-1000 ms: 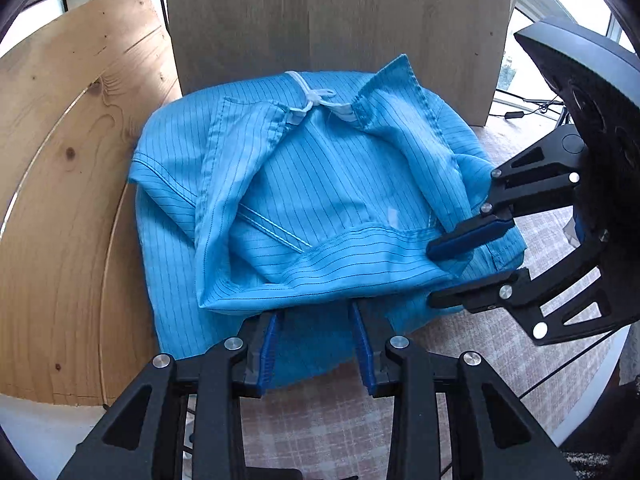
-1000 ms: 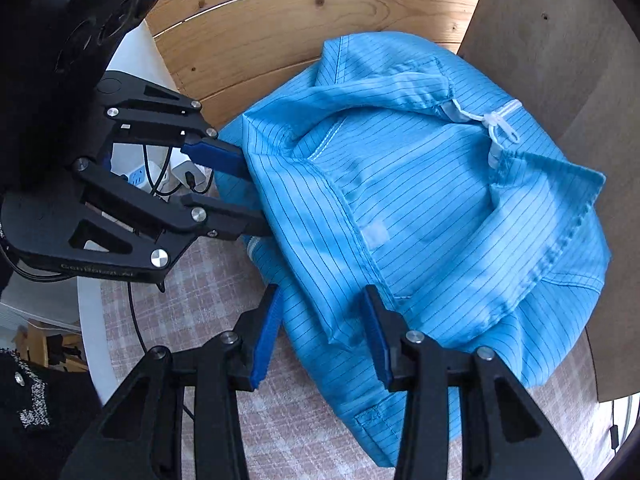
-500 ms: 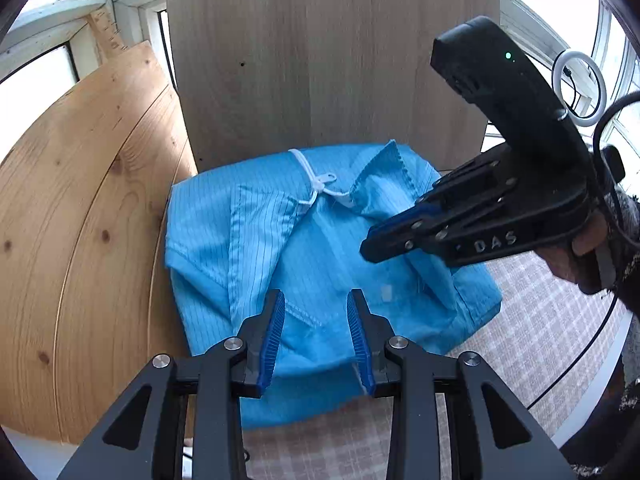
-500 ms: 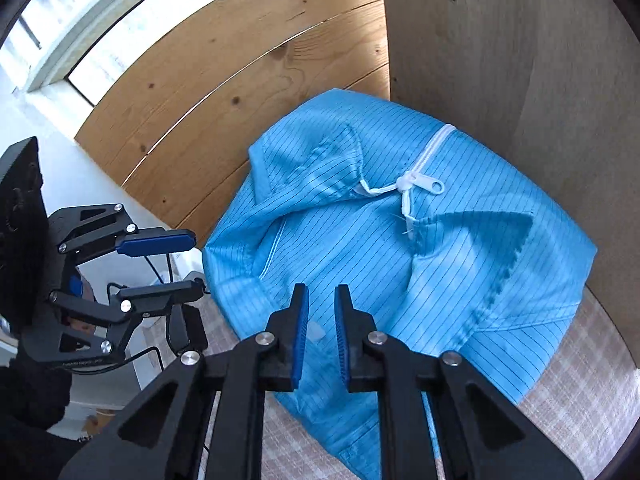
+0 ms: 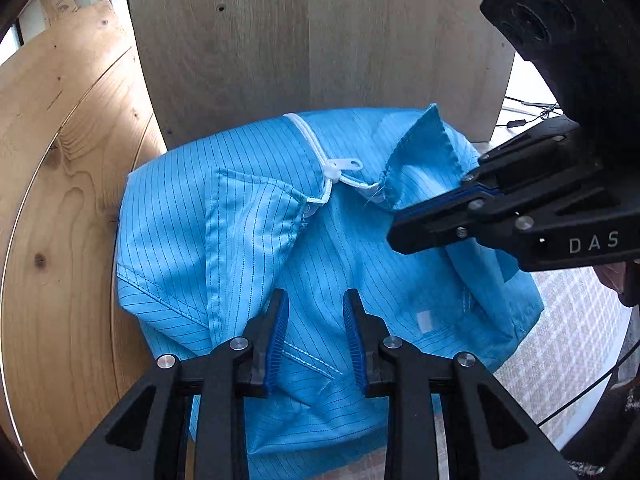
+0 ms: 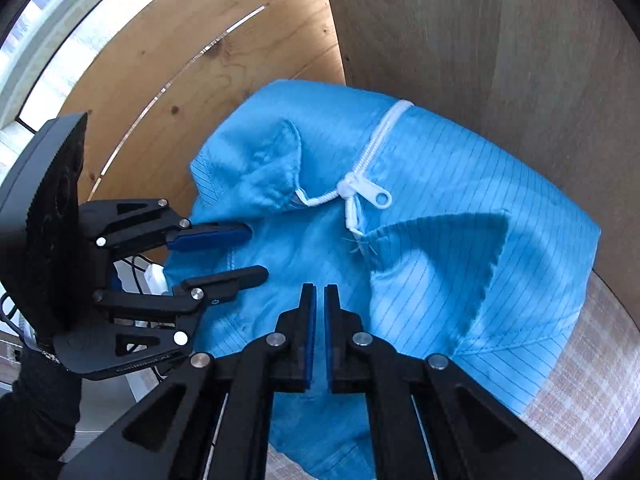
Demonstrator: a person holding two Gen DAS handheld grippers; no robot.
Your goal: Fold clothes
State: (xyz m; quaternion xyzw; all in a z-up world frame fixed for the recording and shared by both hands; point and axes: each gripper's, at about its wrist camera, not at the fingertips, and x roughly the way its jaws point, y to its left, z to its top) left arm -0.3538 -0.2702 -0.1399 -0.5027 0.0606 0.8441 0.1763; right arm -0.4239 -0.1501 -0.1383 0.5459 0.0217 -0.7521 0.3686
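Blue jacket [image 5: 248,240] lies under both: left tongs [image 5: 316,336] spread, right tongs [image 6: 319,336] pressed together, empty.

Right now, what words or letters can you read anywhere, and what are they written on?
"DAS": white letters on the side of the right gripper.
Faint grey lettering on the left gripper body, in the right wrist view: too small to read.
The blue jacket shows no readable writing.

Soft daylight from windows (blown-out white) — sharp centres, fisheye-bent, dark-vignetted edges.
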